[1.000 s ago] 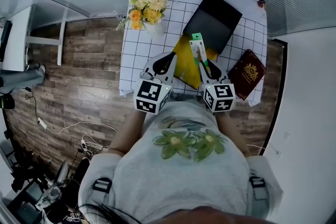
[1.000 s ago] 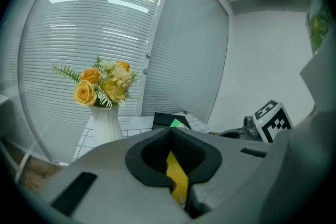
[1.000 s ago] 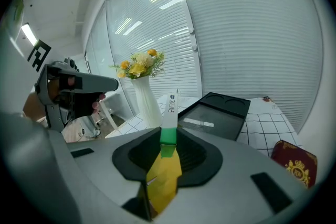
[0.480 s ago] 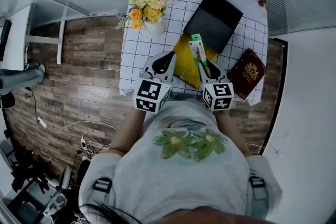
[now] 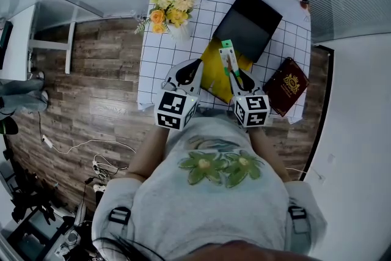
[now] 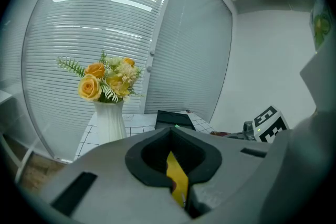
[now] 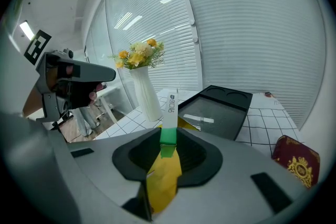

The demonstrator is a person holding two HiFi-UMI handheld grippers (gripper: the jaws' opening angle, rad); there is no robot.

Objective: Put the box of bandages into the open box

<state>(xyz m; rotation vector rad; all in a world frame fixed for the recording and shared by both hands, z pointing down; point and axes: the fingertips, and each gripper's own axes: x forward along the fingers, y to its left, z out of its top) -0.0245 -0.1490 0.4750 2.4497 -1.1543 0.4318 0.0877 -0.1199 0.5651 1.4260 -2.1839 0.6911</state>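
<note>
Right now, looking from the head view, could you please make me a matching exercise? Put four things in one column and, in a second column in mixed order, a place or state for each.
Things:
1. bandage box
2. vase of flowers
3. black open box
4. dark red case

Places or states:
A. lies near the right edge of the table, close to the person
B. stands at the far left corner
C. is held in the right gripper
D. lies at the far side, right of the vase

Pairs: 1-C, 2-B, 3-D, 4-A
</note>
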